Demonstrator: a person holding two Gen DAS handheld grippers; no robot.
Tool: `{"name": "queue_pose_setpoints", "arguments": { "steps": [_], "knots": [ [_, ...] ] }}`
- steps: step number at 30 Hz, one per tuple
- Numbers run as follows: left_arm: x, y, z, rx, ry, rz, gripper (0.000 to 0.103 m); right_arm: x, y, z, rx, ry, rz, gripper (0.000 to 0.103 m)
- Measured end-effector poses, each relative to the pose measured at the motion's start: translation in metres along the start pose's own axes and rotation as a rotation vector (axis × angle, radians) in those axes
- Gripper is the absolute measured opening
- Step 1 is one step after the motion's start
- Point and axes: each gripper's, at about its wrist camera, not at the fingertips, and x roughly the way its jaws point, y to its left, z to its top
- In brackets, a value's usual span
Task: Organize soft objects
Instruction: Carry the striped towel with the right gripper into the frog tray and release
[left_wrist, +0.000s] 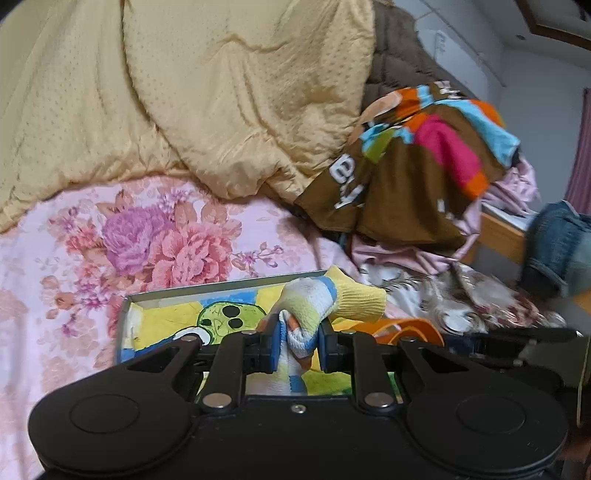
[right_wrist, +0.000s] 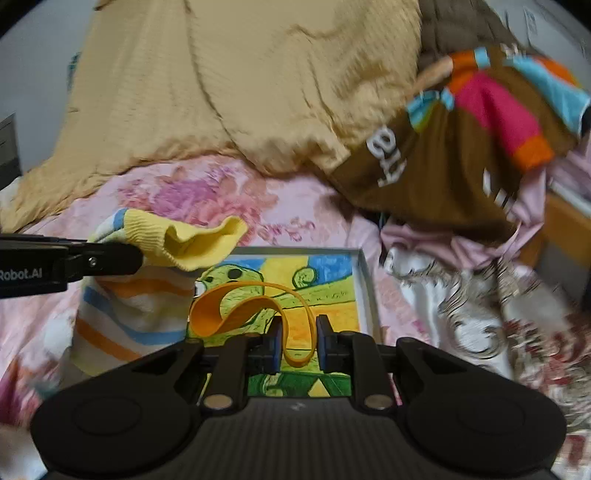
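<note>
My left gripper (left_wrist: 297, 345) clamps the striped sock (left_wrist: 314, 306) above the picture tray (left_wrist: 221, 286); my right gripper (right_wrist: 298, 343) pinches the orange band (right_wrist: 255, 306) just to the sock's right, loop curling leftward toward its yellow cuff, the nearer target

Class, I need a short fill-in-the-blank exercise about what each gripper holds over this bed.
1. The left gripper is shut on a striped ____ with a yellow cuff.
2. The right gripper pinches a looped rubber band coloured ____.
3. Both hang above a shallow tray lined with a ____ picture.

Missing words: sock; orange; cartoon
</note>
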Motion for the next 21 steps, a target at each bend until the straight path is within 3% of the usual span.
{"name": "queue_pose_setpoints", "arguments": {
  "steps": [6, 14, 19, 21],
  "knots": [
    [0.048, 0.014, -0.008, -0.053, 0.052, 0.018, 0.021, 0.048, -0.01, -0.005, 0.073, 0.094, 0.011, 0.02],
    [0.076, 0.013, -0.023, -0.048, 0.175, 0.005, 0.022, 0.069, -0.012, -0.017, 0.088, 0.198, 0.002, 0.023],
    [0.089, 0.009, -0.033, -0.055, 0.281, 0.012, 0.026, 0.07, -0.015, -0.023, 0.096, 0.227, 0.0, 0.036],
    [0.089, 0.01, -0.036, -0.058, 0.297, 0.006, 0.032, 0.068, -0.016, -0.025, 0.101, 0.223, -0.001, 0.044]
  ]
}}
